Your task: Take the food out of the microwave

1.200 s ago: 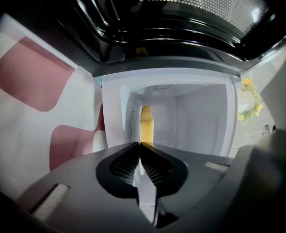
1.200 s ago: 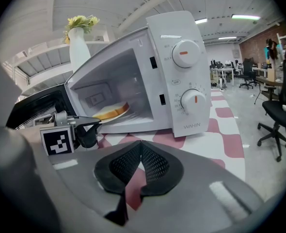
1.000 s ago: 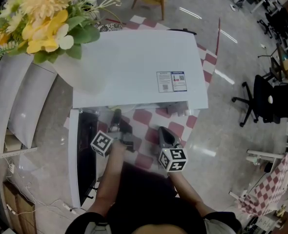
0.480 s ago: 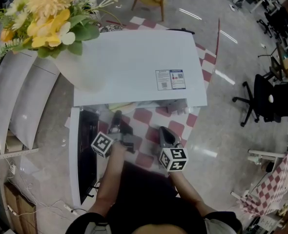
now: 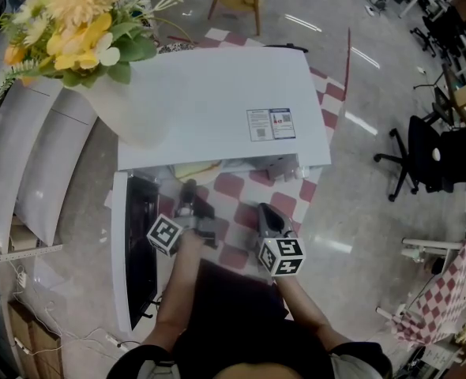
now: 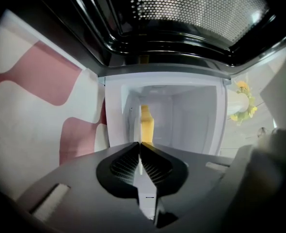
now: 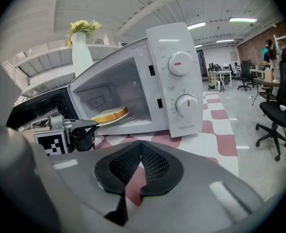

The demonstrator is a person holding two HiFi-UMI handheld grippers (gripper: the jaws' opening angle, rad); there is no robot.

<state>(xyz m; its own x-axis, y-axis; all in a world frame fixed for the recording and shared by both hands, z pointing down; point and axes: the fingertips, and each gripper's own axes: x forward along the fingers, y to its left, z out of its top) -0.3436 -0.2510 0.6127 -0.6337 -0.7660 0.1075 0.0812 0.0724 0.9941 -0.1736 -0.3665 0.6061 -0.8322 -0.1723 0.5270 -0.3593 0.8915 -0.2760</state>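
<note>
While the white microwave (image 5: 217, 105) sits on a red-and-white checked cloth (image 5: 241, 192), its door (image 5: 130, 251) is swung fully open to the person's left. Inside the lit cavity, a slice of toasted bread (image 7: 109, 114) lies on a pale plate (image 7: 115, 120) near the front of the floor.

Held at the mouth of the cavity, the left gripper (image 5: 188, 188) is turned on its side and points almost level at the bread. Its two black ridged jaws are pressed together with nothing between them, and the bread shows as a yellow strip beyond the tips. Its marker cube (image 5: 166, 234) sits just behind, at the person's hand.

To the right, the right gripper (image 5: 264, 212) tilts down over the cloth in front of the control panel with its two dials (image 7: 180, 63). Its jaws are also pressed together and hold nothing.

A white vase of yellow flowers (image 5: 75, 22) stands beside the microwave at the upper left. A black office chair (image 5: 422, 160) stands on the grey floor at the right.
</note>
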